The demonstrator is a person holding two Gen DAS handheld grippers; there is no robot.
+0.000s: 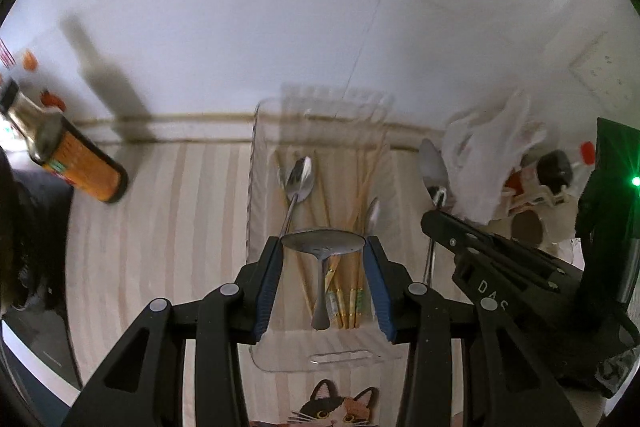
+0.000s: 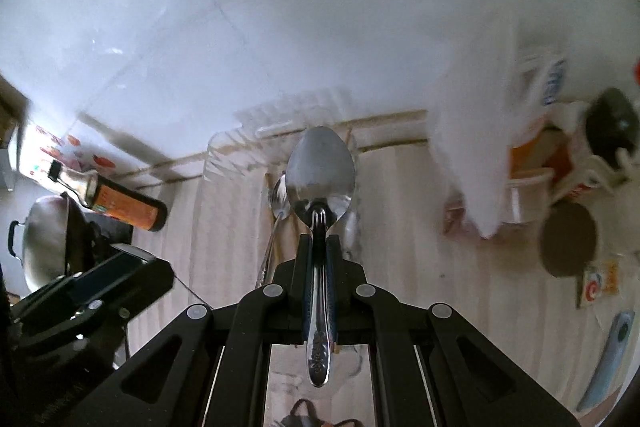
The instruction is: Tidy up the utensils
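A shiny steel spoon (image 1: 322, 247) is pinched by its bowl between the left gripper (image 1: 323, 247) pads, handle hanging down. A second spoon (image 2: 320, 171) is clamped by its neck in the right gripper (image 2: 319, 239), bowl forward. Beyond, chopsticks (image 1: 352, 211) and spoons are seen in a clear tray (image 1: 256, 131).

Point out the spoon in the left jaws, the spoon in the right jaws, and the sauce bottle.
Left spoon (image 1: 323, 242), left wrist view, bowl.
Right spoon (image 2: 321, 171), right wrist view, bowl.
Sauce bottle (image 1: 82, 163), left wrist view, orange label.
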